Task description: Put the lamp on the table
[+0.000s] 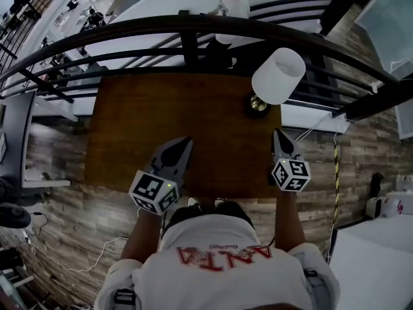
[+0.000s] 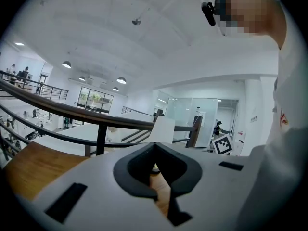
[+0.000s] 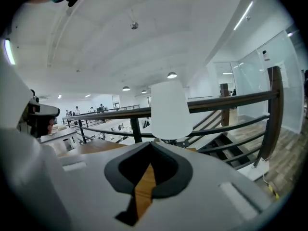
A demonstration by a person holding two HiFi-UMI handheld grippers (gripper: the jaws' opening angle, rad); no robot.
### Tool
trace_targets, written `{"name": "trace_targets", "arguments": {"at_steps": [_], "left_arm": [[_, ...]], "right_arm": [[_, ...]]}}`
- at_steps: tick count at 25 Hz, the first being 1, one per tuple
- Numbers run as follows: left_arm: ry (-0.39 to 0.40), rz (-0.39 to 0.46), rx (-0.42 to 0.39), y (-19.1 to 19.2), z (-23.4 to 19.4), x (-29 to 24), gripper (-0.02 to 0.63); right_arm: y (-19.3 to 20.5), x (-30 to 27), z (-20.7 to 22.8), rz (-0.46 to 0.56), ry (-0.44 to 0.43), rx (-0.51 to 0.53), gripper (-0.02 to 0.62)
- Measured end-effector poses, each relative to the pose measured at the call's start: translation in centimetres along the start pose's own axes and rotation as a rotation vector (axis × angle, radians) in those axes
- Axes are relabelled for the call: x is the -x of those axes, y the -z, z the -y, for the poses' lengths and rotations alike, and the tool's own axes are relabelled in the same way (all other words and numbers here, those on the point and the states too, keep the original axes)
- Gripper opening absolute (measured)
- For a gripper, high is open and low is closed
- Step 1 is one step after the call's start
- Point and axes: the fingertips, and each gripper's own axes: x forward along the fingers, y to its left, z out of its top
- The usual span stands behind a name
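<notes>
Head view: table lamp point(image 1: 278, 75), white shade, brass base, upright on the wooden table point(image 1: 161, 121), 1 o'clock corner. Left gripper view: left gripper point(image 2: 154, 147), jaws together, empty. Right gripper view: right gripper point(image 3: 150, 147), likewise. Handling: shade probably light and crushable; hold low, near the base.

Head view: lamp point(image 1: 277, 75) shade covers the stem and part of the brass base point(image 1: 257, 106). Table point(image 1: 161, 115) near edge is hidden under the wearer's head point(image 1: 206, 213) and the left gripper point(image 1: 186, 142). The person beyond the railing point(image 1: 148, 26), at point(image 1: 232, 5), is cut off at the top edge.

Right gripper view: right gripper point(image 3: 151, 147) body hides the lamp base and the shade's bottom rim.

Left gripper view: the railing crosses the shade and its lower part sits behind the gripper body. Only a sliver of base shows between the jaws.

Far-off people in the hall are too small to tell.
</notes>
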Motion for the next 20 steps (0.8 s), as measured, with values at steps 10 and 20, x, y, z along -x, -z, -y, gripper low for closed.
{"name": "trace_targets", "arguments": {"at_steps": [10,20], "left_arm": [[0.094,0.088,-0.032,-2.7,3.7,1.5,0.006],[0.125,0.132,-0.067,-5.5,4.8,2.9,0.006]], "right_arm": [[-8.9,8.1,-5.4,0.134,-0.032,0.063,0.003],[-11.7,9.9,-7.5,0.199,-0.059,0.107,0.002]]}}
